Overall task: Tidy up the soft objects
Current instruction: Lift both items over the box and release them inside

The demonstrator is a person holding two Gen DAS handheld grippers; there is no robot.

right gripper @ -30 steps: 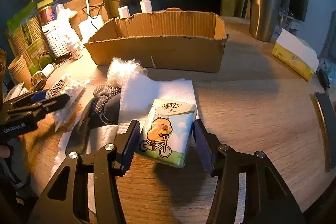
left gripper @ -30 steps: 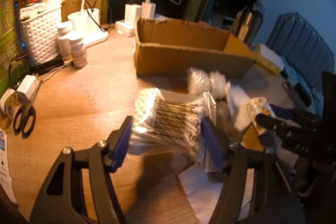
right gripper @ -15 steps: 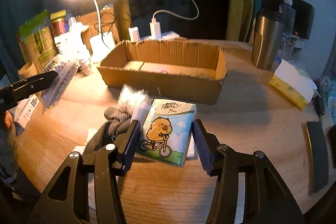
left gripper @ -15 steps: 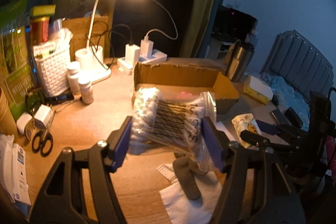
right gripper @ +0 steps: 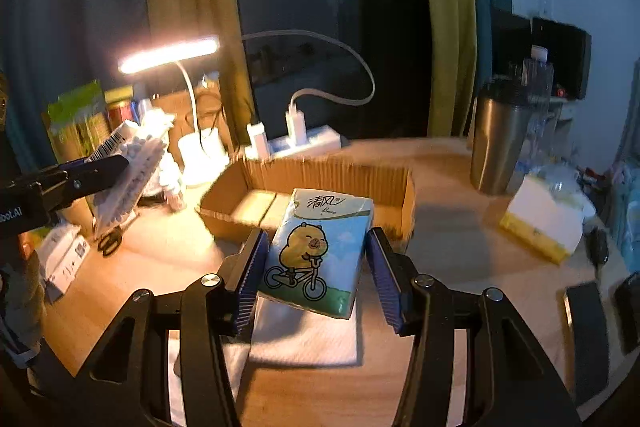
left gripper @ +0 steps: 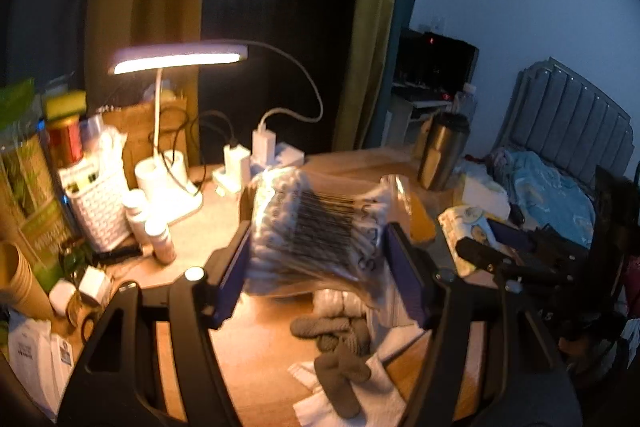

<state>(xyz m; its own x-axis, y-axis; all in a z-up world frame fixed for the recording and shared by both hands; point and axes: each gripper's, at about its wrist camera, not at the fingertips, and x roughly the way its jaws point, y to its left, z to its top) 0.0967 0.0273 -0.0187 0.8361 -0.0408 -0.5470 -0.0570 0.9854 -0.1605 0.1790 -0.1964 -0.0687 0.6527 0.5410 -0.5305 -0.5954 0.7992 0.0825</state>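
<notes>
Gripping a cotton-swab bag (left gripper: pixel 320 227), the left claw (left gripper: pixel 320 263) hangs aloft; the right claw (right gripper: pixel 316 269) clamps a tissue pack (right gripper: pixel 320 251).

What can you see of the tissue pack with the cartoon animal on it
The tissue pack is a soft, glossy plastic-wrapped block, blue and green, printed with a brown cartoon animal on a bicycle and Chinese lettering on top. The right gripper holds it between its blue ribbed jaws, tilted, lifted off the table in front of the cardboard box.
</notes>
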